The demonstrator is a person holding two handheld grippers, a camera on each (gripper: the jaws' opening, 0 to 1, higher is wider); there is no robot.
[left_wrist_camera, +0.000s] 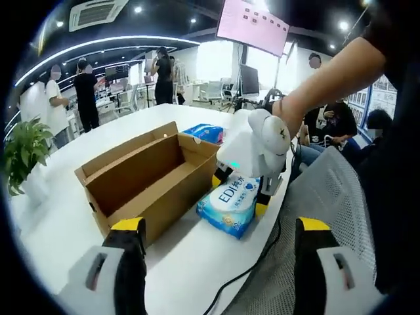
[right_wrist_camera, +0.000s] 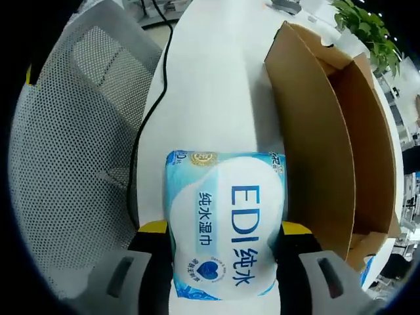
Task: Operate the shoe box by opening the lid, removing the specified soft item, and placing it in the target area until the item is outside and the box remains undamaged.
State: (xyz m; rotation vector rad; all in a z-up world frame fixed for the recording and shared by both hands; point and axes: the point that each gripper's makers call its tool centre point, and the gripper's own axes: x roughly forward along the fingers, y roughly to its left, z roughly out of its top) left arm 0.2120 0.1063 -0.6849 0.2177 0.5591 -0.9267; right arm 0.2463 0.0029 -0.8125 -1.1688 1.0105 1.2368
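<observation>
- where a curved white table [left_wrist_camera: 59, 230] fills the foreground of the left gripper view, an open-plan office spreads behind it, with ceiling spot lights, a glowing strip light and an air vent overhead.
- several people [left_wrist_camera: 85, 88] stand at desks far back; others sit to the right of the table, and a large screen [left_wrist_camera: 252, 26] hangs from the ceiling.
- a leafy green plant [left_wrist_camera: 23, 151] stands at the table's left edge, and a grey mesh chair [left_wrist_camera: 335, 190] sits at its right side.
- a black cable [right_wrist_camera: 147, 111] runs along the table's edge beside the chair in the right gripper view.
- the brown cardboard shoe box [left_wrist_camera: 151, 174] lies open on the table, its inside bare in the left gripper view.
- the right gripper [right_wrist_camera: 226, 266] has its yellow-tipped jaws pinching a blue-and-white soft pack [right_wrist_camera: 226, 223] from both sides; the pack is outside the box, just beside its long wall, low over the table.
- the pack's front reads "edi" in large blue letters with chinese characters, a small heart mark near one end and a gold seal at the other.
- a second blue pack [left_wrist_camera: 205, 132] lies on the table behind the box.
- the left gripper [left_wrist_camera: 223, 230] hangs over the table's near edge with its jaws spread wide and nothing between them.
</observation>
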